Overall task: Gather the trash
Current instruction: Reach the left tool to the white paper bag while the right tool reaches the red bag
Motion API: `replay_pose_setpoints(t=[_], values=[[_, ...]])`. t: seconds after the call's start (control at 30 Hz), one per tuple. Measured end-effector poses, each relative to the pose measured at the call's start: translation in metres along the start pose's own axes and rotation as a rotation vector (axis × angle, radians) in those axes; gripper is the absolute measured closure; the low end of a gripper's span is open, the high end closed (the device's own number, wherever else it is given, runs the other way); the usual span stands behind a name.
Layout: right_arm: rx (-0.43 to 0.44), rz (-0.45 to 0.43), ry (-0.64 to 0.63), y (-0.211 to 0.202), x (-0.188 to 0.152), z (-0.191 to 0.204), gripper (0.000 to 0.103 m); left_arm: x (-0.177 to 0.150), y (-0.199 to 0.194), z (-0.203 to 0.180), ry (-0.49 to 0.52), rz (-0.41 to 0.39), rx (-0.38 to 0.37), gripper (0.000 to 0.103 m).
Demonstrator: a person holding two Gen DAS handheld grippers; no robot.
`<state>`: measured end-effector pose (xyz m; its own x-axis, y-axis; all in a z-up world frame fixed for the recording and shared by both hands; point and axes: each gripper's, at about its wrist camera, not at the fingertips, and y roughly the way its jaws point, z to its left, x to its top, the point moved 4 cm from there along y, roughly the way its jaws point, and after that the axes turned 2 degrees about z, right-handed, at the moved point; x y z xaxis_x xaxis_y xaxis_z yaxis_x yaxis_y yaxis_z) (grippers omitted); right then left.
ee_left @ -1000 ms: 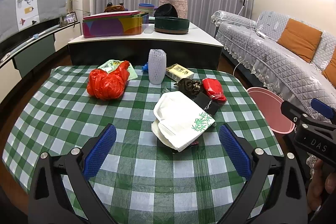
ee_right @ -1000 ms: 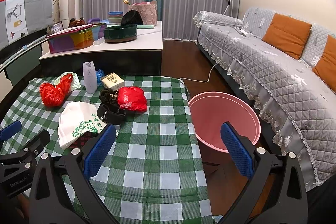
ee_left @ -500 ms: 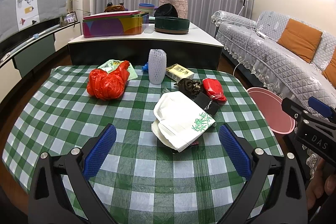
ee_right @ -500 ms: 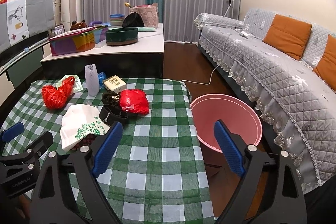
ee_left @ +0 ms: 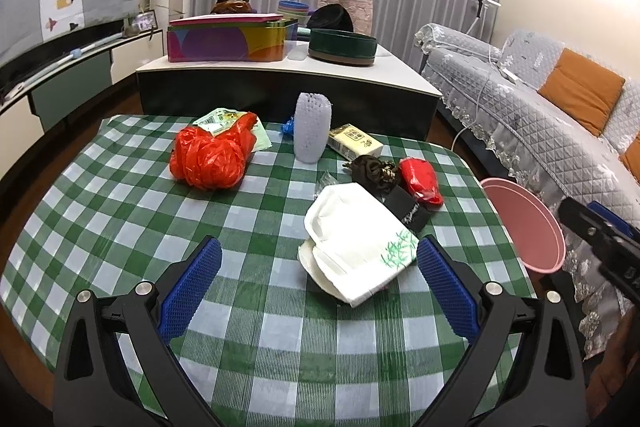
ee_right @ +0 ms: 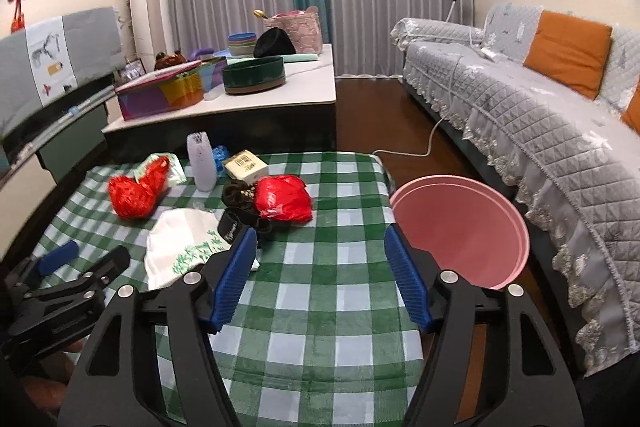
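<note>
Trash lies on the green checked table (ee_left: 120,227): a white paper bag with a bamboo print (ee_left: 356,251) (ee_right: 184,247), an orange-red plastic bag (ee_left: 208,159) (ee_right: 134,193), a red bag (ee_left: 420,179) (ee_right: 284,201), a dark crumpled wrapper (ee_left: 376,169), a black band (ee_left: 408,211), a white foam sleeve standing upright (ee_left: 312,131) (ee_right: 202,161) and a small carton (ee_left: 356,141). A pink bin (ee_right: 460,227) (ee_left: 520,223) stands beside the table's right edge. My left gripper (ee_left: 318,291) is open, short of the white bag. My right gripper (ee_right: 320,279) has its jaws closing on nothing, above the table's near right part.
A low counter (ee_left: 280,75) behind the table carries a colourful tin, a green round tin and bowls. A grey covered sofa (ee_right: 540,107) with orange cushions runs along the right. A white cable (ee_right: 424,147) lies on the dark floor between sofa and table.
The right gripper's jaws have drawn closer together with nothing between them, and its view has tipped up slightly. The left gripper has stayed where it was.
</note>
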<state>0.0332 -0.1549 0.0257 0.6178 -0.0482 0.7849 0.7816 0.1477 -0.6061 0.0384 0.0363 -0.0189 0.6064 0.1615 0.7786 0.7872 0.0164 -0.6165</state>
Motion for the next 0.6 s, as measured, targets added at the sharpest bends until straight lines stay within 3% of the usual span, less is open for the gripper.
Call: replay_pose_setpoints(t=[0.3, 0.5, 0.6], values=[[0.041, -0.005, -0.094, 0.005, 0.036, -0.008, 0.037, 0.003, 0.027, -0.01, -0.023, 0.043, -0.014, 0.008], [0.064, 0.02, -0.174, 0.028, 0.05, -0.012, 0.037, -0.015, 0.031, -0.023, 0.023, 0.103, -0.033, 0.008], [0.075, 0.025, -0.188, 0.042, 0.051, -0.012, 0.037, -0.025, 0.038, -0.031, 0.088, 0.131, 0.003, 0.008]])
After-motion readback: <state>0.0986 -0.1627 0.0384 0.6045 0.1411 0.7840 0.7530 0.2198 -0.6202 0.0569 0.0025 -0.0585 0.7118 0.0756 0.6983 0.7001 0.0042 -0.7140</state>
